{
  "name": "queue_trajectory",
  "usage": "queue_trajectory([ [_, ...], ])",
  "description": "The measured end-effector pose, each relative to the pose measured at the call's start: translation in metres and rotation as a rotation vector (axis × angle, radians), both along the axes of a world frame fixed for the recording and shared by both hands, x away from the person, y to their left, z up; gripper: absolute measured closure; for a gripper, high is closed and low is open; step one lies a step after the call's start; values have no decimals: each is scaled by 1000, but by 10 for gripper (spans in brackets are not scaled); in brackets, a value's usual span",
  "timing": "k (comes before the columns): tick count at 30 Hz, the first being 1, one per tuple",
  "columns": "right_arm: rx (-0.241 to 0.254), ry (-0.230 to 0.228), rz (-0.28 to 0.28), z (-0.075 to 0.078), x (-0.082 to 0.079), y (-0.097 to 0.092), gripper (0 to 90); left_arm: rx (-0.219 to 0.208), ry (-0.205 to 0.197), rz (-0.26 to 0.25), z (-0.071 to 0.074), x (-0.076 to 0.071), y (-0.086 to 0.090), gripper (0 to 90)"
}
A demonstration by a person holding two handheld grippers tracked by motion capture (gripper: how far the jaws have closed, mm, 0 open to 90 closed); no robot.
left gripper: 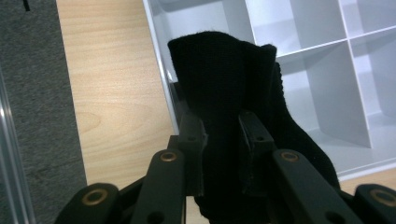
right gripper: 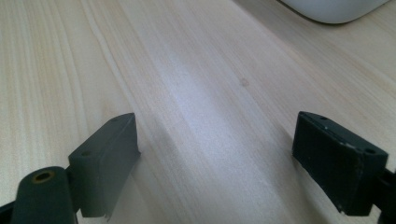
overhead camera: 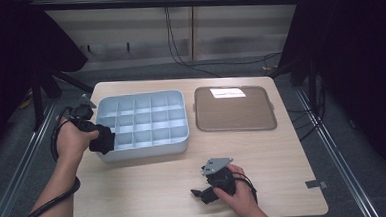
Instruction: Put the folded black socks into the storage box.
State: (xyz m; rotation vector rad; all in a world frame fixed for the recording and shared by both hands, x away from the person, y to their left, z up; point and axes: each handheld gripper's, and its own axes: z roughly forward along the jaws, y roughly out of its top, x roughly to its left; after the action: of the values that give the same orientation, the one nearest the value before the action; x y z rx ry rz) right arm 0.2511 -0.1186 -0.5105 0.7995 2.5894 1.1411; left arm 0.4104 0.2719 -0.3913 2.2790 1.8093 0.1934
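Observation:
A black sock point(left gripper: 229, 93) is clamped in my left gripper point(left gripper: 222, 140), both pads pressing on the cloth. In the high view that left gripper point(overhead camera: 101, 139) holds the black sock point(overhead camera: 103, 141) over the front left corner of the pale grey divided organizer box point(overhead camera: 180, 141). The sock's cuff hangs above the organizer box point(left gripper: 327, 56), over its left wall and nearest cell. My right gripper point(overhead camera: 201, 194) lies low on the wooden table near the front edge. Its jaws stand wide apart in the right gripper view point(right gripper: 215, 158), with bare wood between them.
A brown flat tray point(overhead camera: 234, 109) lies to the right of the box. The wooden table point(overhead camera: 150, 186) ends close to my right hand at the front. A corner of the organizer box point(right gripper: 334, 9) shows far off at the top of the right gripper view.

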Motion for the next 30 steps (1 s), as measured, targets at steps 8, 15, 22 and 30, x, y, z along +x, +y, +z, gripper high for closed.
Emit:
queue_trajectory([
  [8,0,0,2,0,0,0,143,45,13,-3,-4,2,-5,742],
  [15,0,0,1,0,0,0,143,78,20,-4,-8,4,-11,744],
  [22,0,0,1,0,0,0,143,97,33,-8,-12,6,-13,746],
  [30,1,1,2,0,0,0,143,137,45,-14,-18,8,-18,749],
])
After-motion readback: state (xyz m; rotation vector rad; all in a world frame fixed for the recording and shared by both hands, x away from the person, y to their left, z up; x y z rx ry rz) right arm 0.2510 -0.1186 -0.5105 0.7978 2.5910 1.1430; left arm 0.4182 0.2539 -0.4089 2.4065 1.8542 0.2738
